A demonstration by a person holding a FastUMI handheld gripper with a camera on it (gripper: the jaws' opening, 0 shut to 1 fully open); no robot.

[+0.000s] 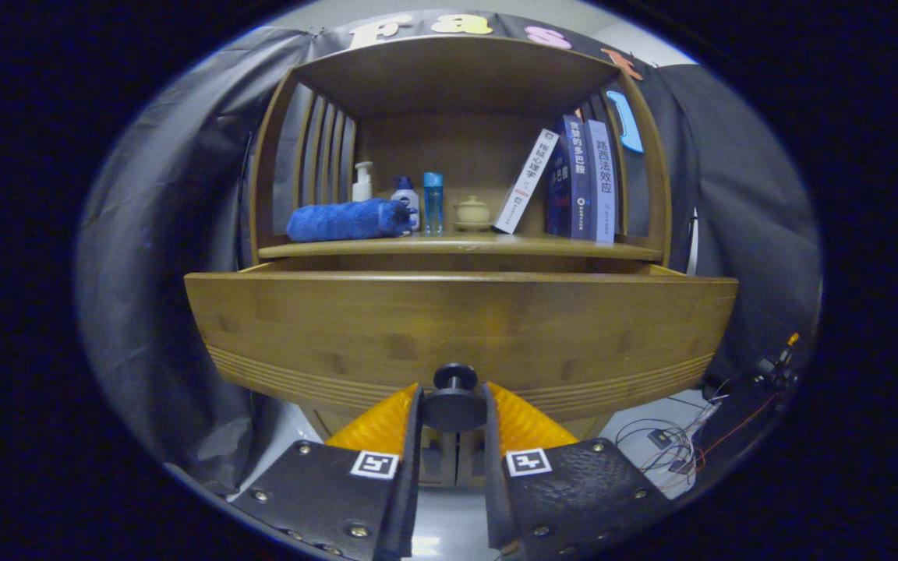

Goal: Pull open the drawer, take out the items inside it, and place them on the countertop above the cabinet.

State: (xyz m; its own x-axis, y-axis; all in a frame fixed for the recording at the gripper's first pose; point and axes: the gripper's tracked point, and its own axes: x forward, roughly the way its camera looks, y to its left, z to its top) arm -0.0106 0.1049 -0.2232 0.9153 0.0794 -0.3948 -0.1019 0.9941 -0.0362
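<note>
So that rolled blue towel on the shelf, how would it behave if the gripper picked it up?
The blue towel looks like soft cloth, so it would probably sag and perhaps unroll if pinched at one end. It lies on its side on the shelf, so a push might roll it. The gripper is shut on the drawer knob.

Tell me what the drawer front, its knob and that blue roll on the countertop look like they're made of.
Drawer front: wood, possibly bamboo, smooth satin finish; grain streaks and grooved lines along its lower edge. Knob: dark, matte, maybe metal or plastic, hard to tell; the gripper has its jaws closed on it. Blue roll: soft fuzzy cloth, likely a towel.
</note>
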